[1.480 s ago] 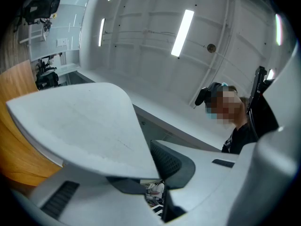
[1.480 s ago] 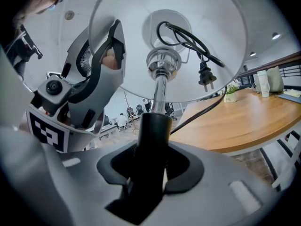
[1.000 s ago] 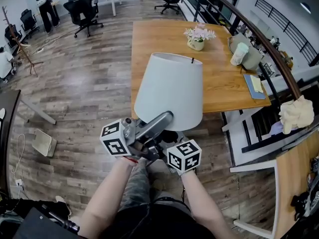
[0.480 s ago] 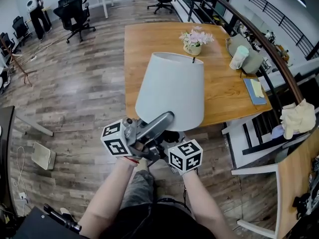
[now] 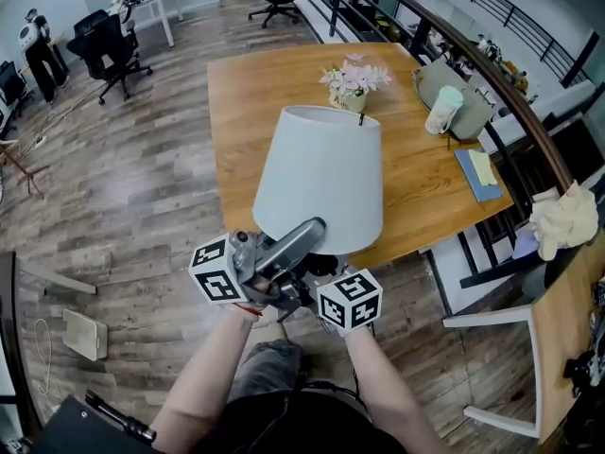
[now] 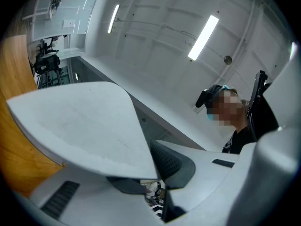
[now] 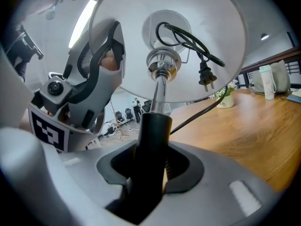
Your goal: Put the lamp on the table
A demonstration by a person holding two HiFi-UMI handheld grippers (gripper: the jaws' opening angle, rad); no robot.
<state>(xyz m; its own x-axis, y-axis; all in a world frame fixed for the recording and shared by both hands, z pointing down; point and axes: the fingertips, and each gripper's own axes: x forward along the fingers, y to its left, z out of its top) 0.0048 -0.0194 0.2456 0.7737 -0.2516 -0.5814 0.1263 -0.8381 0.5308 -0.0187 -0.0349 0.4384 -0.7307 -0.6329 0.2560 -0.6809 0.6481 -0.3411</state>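
Holding one lamp: two hand-held grippers

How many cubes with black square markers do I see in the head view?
2: one white cube on the left gripper, one on the right gripper, both below the white lampshade. None seems hidden.
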